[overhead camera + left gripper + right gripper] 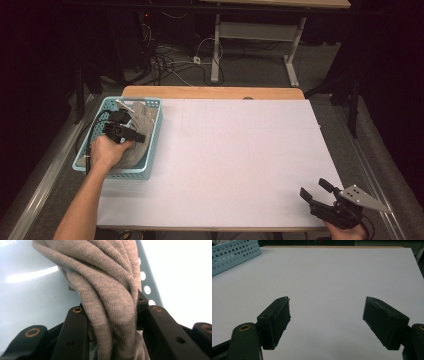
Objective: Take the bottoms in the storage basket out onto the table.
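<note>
inside the basket [152, 150], left tongs [112, 315] pinch unlabelled grey cloth [107, 290].

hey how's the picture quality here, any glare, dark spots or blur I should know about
High view: the room around the table is very dark, and the white top is evenly lit. Left gripper view: sharp knit on the grey cloth in the left claw, the blue basket wall carries a glare streak, the upper right is blown out. Right gripper view: dim, and the open right claw looks soft.

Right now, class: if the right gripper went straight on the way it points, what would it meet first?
Probably nothing soon: the right gripper, jaws open, faces bare white table; the blue basket sits off to the side.
</note>
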`<state>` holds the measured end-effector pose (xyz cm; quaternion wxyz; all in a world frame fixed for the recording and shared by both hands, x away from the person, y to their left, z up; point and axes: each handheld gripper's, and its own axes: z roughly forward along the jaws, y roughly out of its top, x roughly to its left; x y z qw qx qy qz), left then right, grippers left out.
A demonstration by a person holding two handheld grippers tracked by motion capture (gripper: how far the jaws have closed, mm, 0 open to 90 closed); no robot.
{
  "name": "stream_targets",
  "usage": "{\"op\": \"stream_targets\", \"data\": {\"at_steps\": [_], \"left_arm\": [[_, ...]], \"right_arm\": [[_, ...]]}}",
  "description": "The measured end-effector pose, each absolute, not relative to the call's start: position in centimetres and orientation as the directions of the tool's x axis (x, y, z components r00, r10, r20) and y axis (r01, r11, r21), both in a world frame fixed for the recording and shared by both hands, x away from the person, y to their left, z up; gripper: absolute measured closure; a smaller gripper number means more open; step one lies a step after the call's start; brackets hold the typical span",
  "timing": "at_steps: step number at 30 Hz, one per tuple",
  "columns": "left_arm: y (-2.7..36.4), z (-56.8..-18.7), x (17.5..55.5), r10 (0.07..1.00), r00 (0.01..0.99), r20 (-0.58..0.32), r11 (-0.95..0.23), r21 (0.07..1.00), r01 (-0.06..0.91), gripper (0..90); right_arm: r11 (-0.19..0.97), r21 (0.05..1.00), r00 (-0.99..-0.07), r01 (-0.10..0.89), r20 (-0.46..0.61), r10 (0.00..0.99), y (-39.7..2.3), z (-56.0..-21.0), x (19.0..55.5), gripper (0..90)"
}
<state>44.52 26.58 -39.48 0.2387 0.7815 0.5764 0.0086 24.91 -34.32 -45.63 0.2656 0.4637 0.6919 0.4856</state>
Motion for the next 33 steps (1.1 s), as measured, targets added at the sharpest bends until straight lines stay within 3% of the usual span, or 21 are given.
{"op": "stream_targets", "data": {"at_steps": [23, 33], "left_arm": [[28.1, -32.3, 42.0, 0.871, 0.402, -0.283, -0.195, 0.551, 0.811, 66.3], [28.2, -30.0, 41.9, 0.869, 0.404, -0.285, -0.185, 0.570, 0.800, 67.0]], "right_arm": [[0.093, 0.917, -0.426, 0.388, 0.088, 0.900, -34.4, -45.6, 25.0, 22.1], [0.092, 0.918, -0.427, 0.386, 0.090, 0.900, -34.4, -45.6, 24.9, 22.1]]}}
